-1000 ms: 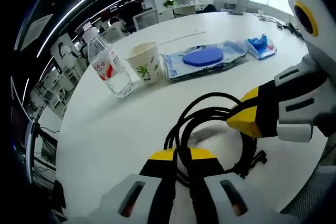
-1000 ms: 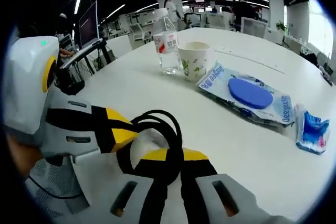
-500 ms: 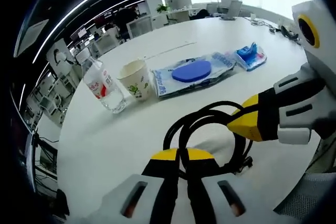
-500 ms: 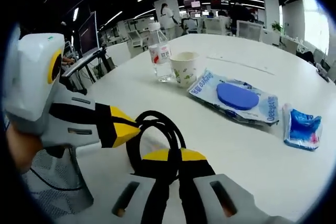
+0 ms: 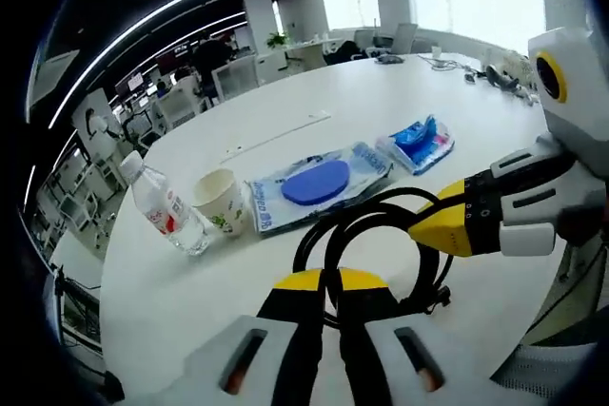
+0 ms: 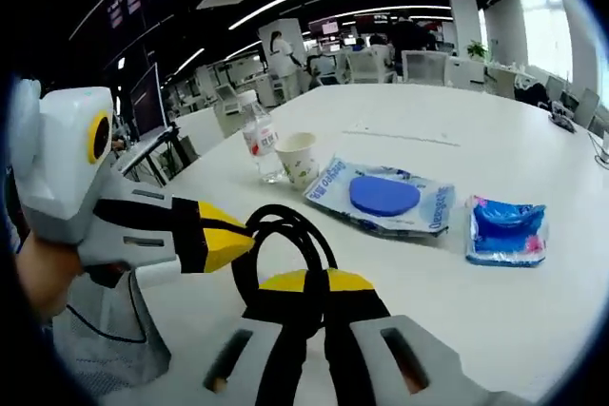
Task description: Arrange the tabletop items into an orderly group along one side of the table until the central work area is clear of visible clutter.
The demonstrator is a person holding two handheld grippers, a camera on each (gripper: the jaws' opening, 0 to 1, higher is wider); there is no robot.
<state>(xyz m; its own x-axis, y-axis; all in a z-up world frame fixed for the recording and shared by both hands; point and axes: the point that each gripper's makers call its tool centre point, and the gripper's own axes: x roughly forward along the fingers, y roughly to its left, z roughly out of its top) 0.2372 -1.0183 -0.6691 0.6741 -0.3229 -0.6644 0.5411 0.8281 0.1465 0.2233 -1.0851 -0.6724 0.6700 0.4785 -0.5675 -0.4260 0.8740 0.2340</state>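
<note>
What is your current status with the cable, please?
Left gripper and right gripper both shut on the black cable coil. Coil held above the white table. Nothing in the way.

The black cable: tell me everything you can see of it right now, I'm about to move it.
The black cable is a thin, rubbery-looking cord gathered into several overlapping loops. Both grippers are shut on it: the left gripper pinches the near side of the coil, and the right gripper clamps another part of the bundle. A small plug end sticks out at one side. The loops stand up above the white table; whether any part rests on it is hard to tell.
</note>
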